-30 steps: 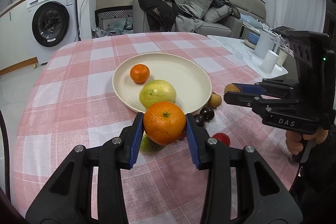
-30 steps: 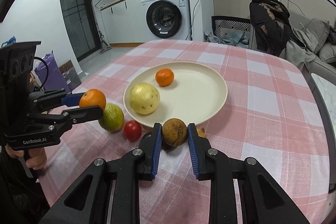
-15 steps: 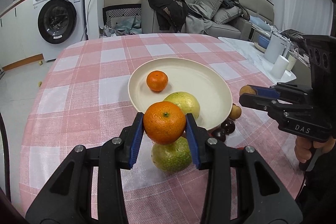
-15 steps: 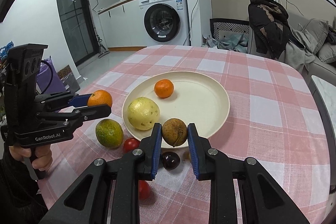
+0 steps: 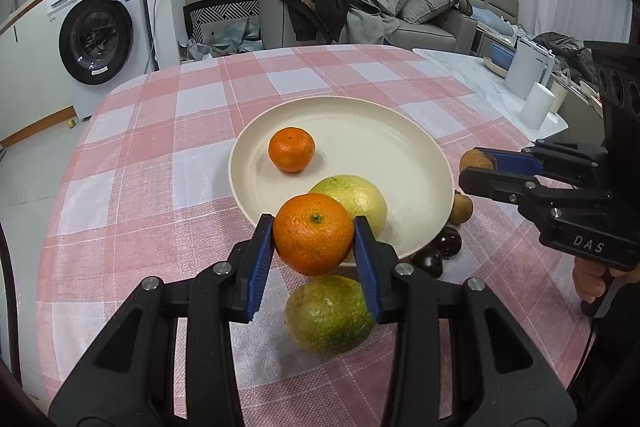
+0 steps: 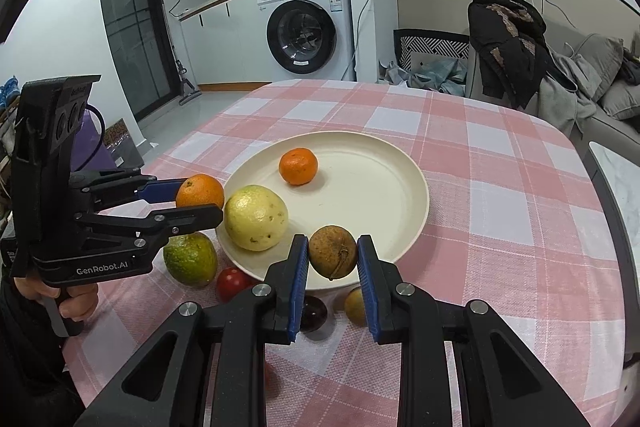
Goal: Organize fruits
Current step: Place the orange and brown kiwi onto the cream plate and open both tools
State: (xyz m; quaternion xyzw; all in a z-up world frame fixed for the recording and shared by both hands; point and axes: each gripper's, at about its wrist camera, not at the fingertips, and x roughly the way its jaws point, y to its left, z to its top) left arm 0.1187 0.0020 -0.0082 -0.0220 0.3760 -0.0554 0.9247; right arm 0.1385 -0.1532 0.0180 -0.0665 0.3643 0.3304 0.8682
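My left gripper (image 5: pixel 314 247) is shut on an orange (image 5: pixel 313 234) and holds it in the air at the near-left rim of the cream plate (image 5: pixel 416 147). My right gripper (image 6: pixel 333 261) is shut on a small brown fruit (image 6: pixel 333 251) above the plate's near rim (image 6: pixel 416 227). A small orange (image 6: pixel 298 165) and a yellow-green fruit (image 6: pixel 256 217) lie in the plate. On the cloth beside the plate sit a green fruit (image 5: pixel 328 315), a red fruit (image 6: pixel 232 283), dark round fruits (image 5: pixel 448 242) and another small brown fruit (image 5: pixel 462 207).
A pink checked cloth (image 5: pixel 160 167) covers the round table. A white marble side table (image 5: pixel 500 95) with white containers stands to the right. A sofa with clothes (image 5: pixel 360 11) and a washing machine (image 6: pixel 308 23) lie beyond the table. A hand (image 6: pixel 72 303) grips the left handle.
My left gripper has carried the orange toward the plate's near-left rim, and the green fruit now shows below it. The right gripper has kept its brown fruit by the plate's near rim.
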